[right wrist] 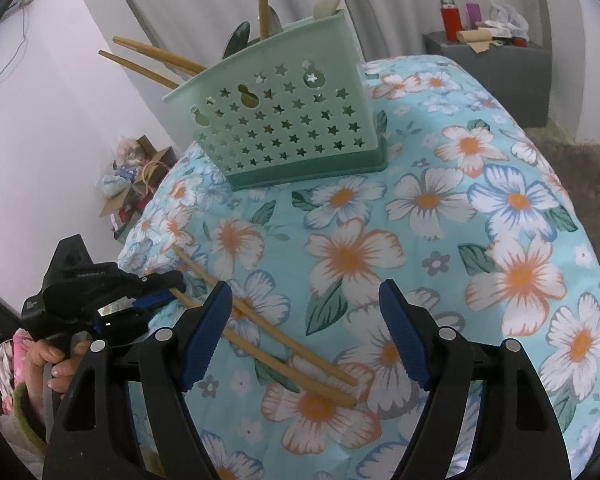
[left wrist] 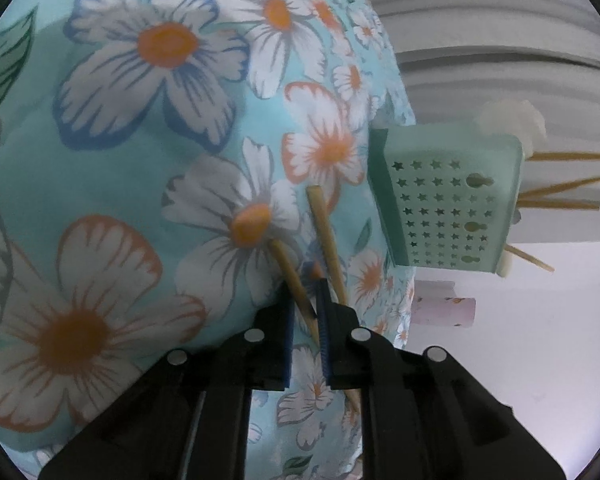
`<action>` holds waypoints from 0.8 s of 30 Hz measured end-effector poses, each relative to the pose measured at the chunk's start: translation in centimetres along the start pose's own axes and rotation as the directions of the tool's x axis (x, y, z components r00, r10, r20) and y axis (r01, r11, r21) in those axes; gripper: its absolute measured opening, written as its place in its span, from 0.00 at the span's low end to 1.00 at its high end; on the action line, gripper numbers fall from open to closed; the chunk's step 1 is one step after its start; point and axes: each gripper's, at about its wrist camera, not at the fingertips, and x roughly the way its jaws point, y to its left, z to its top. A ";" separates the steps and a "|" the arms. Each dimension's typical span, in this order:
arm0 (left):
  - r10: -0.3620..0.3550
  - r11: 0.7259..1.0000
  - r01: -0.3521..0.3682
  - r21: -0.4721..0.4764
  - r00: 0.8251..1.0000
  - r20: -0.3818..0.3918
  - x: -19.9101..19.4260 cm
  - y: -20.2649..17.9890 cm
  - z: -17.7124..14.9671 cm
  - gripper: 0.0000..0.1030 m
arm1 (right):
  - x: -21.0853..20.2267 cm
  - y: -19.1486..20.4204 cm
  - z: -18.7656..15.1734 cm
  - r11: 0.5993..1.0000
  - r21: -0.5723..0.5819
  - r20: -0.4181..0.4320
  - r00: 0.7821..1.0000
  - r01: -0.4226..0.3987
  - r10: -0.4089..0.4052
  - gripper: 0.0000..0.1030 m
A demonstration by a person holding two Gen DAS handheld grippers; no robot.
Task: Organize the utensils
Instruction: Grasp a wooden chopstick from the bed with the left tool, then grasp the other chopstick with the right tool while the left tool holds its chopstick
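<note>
Two chopsticks (right wrist: 260, 332) lie crossed on the flowered surface (right wrist: 480, 248) | left tongs (left wrist: 305, 280) pinch them near one end | right tongs (right wrist: 302, 332) wide open, empty | they may slip or twist before I reach the basket (right wrist: 284, 120).

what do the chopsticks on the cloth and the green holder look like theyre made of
chopsticks: probably bamboo or light wood, matte tan, squared ends, no shine. holder: moulded plastic by the look, pale mint with a darker base, smooth with a faint sheen, and clean star-shaped cutouts through thin walls.
</note>
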 end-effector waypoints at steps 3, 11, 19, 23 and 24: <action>0.002 0.999 -0.003 0.052 1.000 0.021 -0.2 -0.6 -0.4 0.10 | -0.2 -0.2 0.1 1.000 0.007 0.007 1.000 -0.001 0.001 0.69; -0.046 0.980 0.028 0.199 0.995 0.084 -2.1 -2.7 -0.8 0.10 | -0.7 -0.9 0.3 1.000 0.015 0.025 1.000 -0.004 0.003 0.64; -0.122 0.931 0.068 0.360 0.984 0.130 -4.3 -5.2 -1.3 0.08 | -1.2 -0.8 0.4 1.000 0.007 0.041 0.999 -0.003 0.003 0.62; -0.142 0.903 0.071 0.424 0.980 0.138 -5.1 -6.0 -1.7 0.08 | -1.4 -0.6 0.5 1.000 0.001 0.048 0.999 -0.003 0.003 0.60; -0.145 0.899 0.071 0.433 0.980 0.140 -5.2 -6.1 -1.8 0.08 | -1.4 -0.5 0.5 1.000 -0.002 0.049 0.999 -0.002 0.002 0.60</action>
